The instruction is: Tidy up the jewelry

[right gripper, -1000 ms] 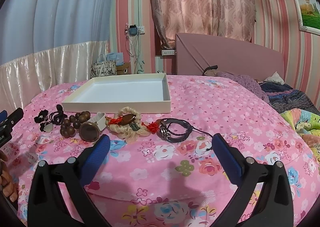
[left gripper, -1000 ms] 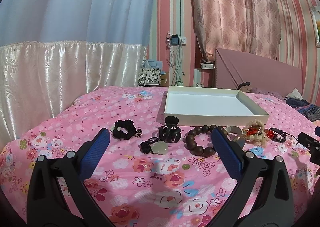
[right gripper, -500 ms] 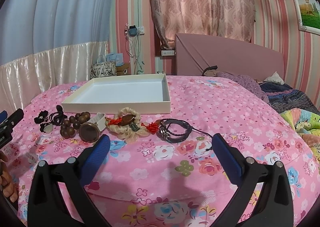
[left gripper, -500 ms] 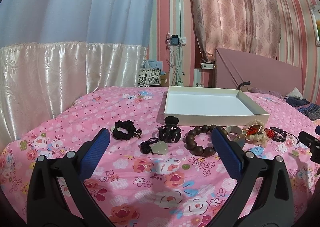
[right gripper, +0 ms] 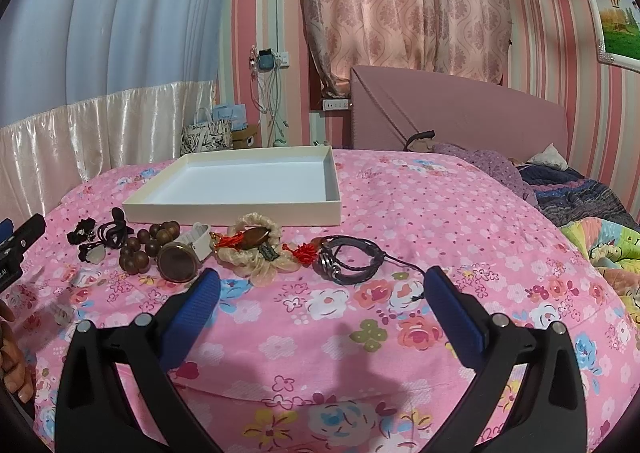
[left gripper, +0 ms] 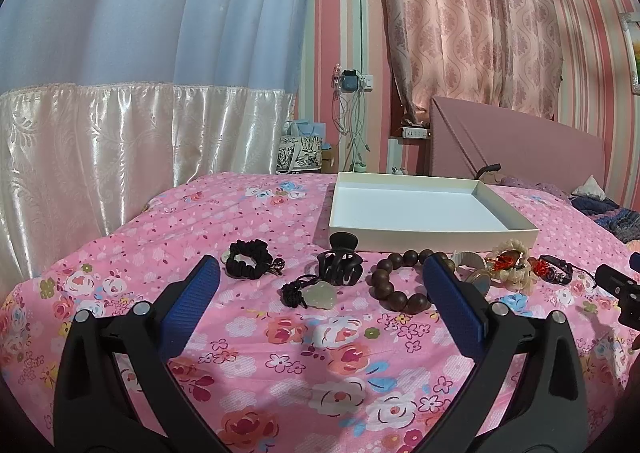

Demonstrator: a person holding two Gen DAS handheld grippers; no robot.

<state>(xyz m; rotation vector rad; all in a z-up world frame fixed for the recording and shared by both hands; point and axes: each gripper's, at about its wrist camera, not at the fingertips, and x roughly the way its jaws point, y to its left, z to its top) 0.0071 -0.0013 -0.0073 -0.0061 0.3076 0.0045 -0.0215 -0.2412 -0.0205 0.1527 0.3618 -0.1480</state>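
Left hand-held gripper (left gripper: 320, 285): we hold it low over the bed with the jaws wide apart and nothing between them.
Right hand-held gripper (right gripper: 320, 289): likewise spread wide and empty, hovering short of the row of jewelry.
Bed (left gripper: 280, 353): a soft pink floral sheet; we judge it will give under a downward press, so small pieces may sink into it.
Jade pendant (left gripper: 320, 295): nearest the left jaws, on a black knotted cord; the stone looks smooth and slippery, so we would take the cord knot instead.
Hair claw (left gripper: 339, 267): stiff black plastic, light; we would grip across its body.
Black scrunchie (left gripper: 246, 263): soft, squashes easily, any side serves.
Wooden bead bracelet (left gripper: 400, 281): hard round beads on what we take to be elastic; pinch one bead squarely or it rolls.
Leather cord bracelet (right gripper: 350, 259): nearest the right jaws, limp, with a trailing cord that may snag.
Cream scrunchie (right gripper: 256, 257): soft, with red tassel charms lying on it.
White tray (left gripper: 424, 229): empty, just behind the row; we judge it the destination.
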